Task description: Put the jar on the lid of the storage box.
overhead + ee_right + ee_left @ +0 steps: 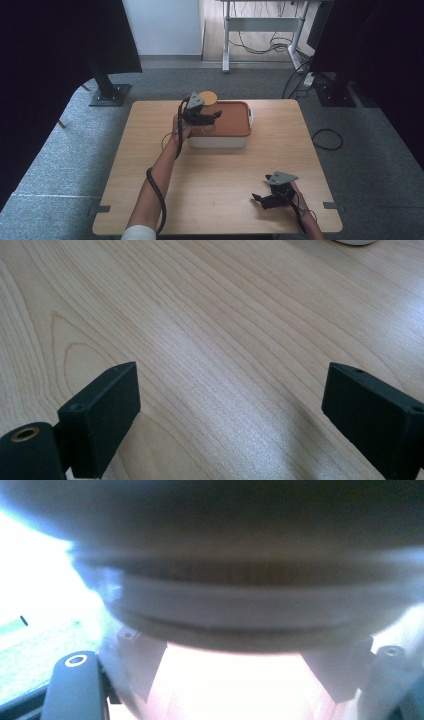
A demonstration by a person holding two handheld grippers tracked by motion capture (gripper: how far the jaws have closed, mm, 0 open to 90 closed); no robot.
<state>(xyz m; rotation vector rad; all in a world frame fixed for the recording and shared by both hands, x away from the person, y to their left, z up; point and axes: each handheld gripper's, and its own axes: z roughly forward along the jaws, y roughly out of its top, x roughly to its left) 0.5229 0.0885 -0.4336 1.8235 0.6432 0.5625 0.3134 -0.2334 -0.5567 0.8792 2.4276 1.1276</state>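
Jar upright on box lid, clenched in left claw; right claw released above table.

A blurred jar with a dark lid is filling the upper frame, pressing close above the washed-out jaws at the bottom.
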